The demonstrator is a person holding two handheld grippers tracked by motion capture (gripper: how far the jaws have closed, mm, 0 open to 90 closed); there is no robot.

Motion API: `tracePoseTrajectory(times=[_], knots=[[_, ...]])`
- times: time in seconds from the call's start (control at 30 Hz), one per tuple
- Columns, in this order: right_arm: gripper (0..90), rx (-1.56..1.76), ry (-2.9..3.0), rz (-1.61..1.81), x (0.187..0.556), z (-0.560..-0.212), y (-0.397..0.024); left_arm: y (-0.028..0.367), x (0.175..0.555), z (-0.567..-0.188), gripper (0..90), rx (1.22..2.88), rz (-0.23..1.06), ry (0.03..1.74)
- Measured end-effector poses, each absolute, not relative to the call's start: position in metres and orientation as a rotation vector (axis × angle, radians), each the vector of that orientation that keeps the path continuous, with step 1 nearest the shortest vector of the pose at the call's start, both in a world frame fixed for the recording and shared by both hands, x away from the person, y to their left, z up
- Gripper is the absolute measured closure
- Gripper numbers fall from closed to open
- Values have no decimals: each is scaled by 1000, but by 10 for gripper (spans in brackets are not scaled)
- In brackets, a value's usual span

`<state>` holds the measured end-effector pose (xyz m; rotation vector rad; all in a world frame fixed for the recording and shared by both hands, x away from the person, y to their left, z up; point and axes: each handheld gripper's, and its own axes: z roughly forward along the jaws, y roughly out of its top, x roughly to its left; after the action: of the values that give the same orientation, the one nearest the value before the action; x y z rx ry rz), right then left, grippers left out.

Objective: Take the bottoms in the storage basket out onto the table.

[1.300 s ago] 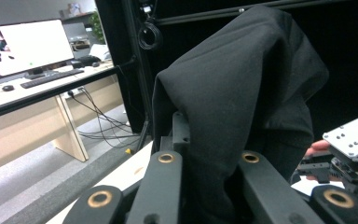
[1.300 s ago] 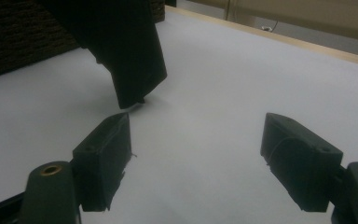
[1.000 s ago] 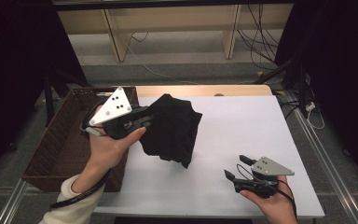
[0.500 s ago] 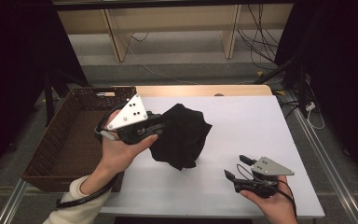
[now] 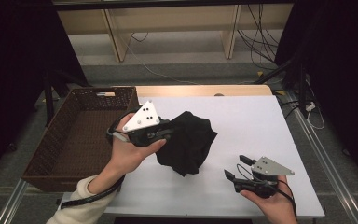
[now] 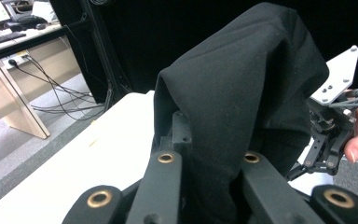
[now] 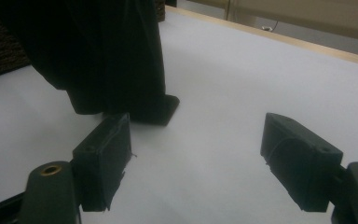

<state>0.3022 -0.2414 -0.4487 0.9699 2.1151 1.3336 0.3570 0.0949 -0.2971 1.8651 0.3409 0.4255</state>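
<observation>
A black cloth (image 5: pixel 189 144) hangs bunched from my left gripper (image 5: pixel 170 135), whose jaws are shut on its upper fold. In the left gripper view the cloth (image 6: pixel 242 84) drapes over and between both jaws. In the right gripper view its lower end (image 7: pixel 121 93) touches the white table (image 5: pixel 261 126). My right gripper (image 5: pixel 234 166) rests low near the table's front right. It stands open with nothing between its fingers and points toward the cloth. The left gripper view also catches the right gripper (image 6: pixel 326 144) just past the cloth.
A brown wicker basket (image 5: pixel 56 126) stands at the left, partly off the table's edge. Wooden shelving legs and cables lie on the floor beyond the far edge. White table surface stretches behind and to the right of the cloth.
My left hand has carried the cloth rightward and a little down, from the basket's edge to over the table. The right gripper has stayed put.
</observation>
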Motion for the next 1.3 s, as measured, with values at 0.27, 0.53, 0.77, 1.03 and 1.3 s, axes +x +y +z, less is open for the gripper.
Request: tracePoseTrajectory(times=[0.27, 0.53, 0.77, 1.03, 1.3], knots=[[253, 968, 2116, 1330, 302, -449, -241, 85, 361, -310, 846, 1911, 397, 336], [253, 968, 2117, 1327, 302, -449, -241, 71, 365, -329, 844, 2014, 329, 312], [254, 968, 2118, 1323, 302, -449, -241, 54, 368, -358, 843, 2135, 240, 289], [253, 967, 2113, 1323, 302, -448, -241, 45, 363, -381, 843, 2220, 182, 267], [254, 963, 2118, 1314, 301, -448, -241, 41, 353, -408, 842, 2303, 118, 245]])
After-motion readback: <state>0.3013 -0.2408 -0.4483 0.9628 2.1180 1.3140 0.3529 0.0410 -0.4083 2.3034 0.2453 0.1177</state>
